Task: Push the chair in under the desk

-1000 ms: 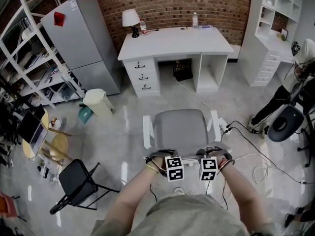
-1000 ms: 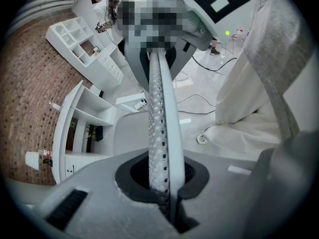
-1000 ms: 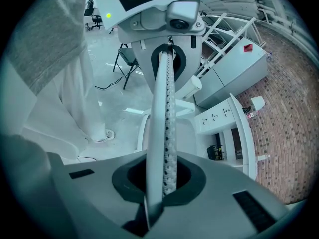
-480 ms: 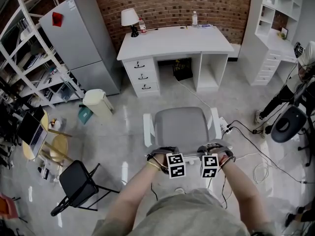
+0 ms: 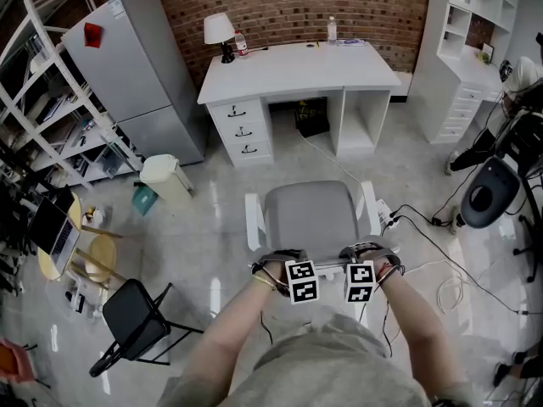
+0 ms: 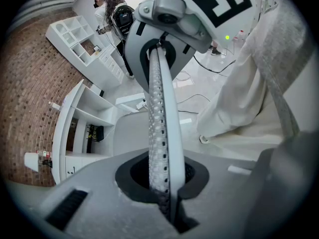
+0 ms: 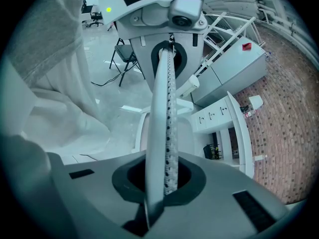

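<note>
Chair (image 5: 310, 214) sits in middle of what we see, grey seat, white arms. Desk (image 5: 297, 66) at 12 o'clock from chair, well apart, bare floor (image 5: 288, 164) between. Chair not under desk yet. We hold both grippers side by side at chair's 6 o'clock edge. Left gripper (image 6: 160, 113): jaws pressed together, nothing between. Right gripper (image 7: 165, 118): jaws pressed together too, nothing held. Bin (image 5: 165, 176) at 10 o'clock from chair. Black folding seat (image 5: 136, 312) at 8 o'clock.

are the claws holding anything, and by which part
Nothing is held: the left claw and right claw are shut and empty, at the back of the chair.
</note>
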The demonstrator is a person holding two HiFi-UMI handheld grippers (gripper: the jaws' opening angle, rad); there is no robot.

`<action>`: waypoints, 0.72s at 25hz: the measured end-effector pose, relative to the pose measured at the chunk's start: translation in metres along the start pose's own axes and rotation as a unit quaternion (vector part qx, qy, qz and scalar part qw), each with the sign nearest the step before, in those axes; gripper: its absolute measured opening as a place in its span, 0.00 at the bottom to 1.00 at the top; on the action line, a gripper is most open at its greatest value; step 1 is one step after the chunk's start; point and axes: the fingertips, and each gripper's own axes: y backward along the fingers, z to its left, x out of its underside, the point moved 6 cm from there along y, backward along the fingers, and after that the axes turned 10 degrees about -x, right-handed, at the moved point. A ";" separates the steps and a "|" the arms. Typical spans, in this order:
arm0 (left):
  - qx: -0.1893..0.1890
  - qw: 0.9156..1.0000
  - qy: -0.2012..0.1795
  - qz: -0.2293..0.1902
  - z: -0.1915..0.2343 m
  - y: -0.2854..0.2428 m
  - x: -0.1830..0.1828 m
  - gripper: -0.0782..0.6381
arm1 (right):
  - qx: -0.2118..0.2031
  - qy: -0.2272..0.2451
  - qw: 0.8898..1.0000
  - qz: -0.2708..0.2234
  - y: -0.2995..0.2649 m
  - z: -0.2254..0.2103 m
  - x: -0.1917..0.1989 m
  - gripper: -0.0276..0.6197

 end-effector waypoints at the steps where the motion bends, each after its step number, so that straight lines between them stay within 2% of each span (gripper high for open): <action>1: 0.000 1.000 0.000 0.000 0.001 -0.001 0.000 0.15 | 0.000 0.000 1.000 0.000 0.000 -0.001 0.000 0.07; 18: -0.005 1.000 -0.005 0.001 0.032 -0.020 0.002 0.14 | 0.012 0.004 1.000 0.003 -0.013 -0.034 0.011 0.07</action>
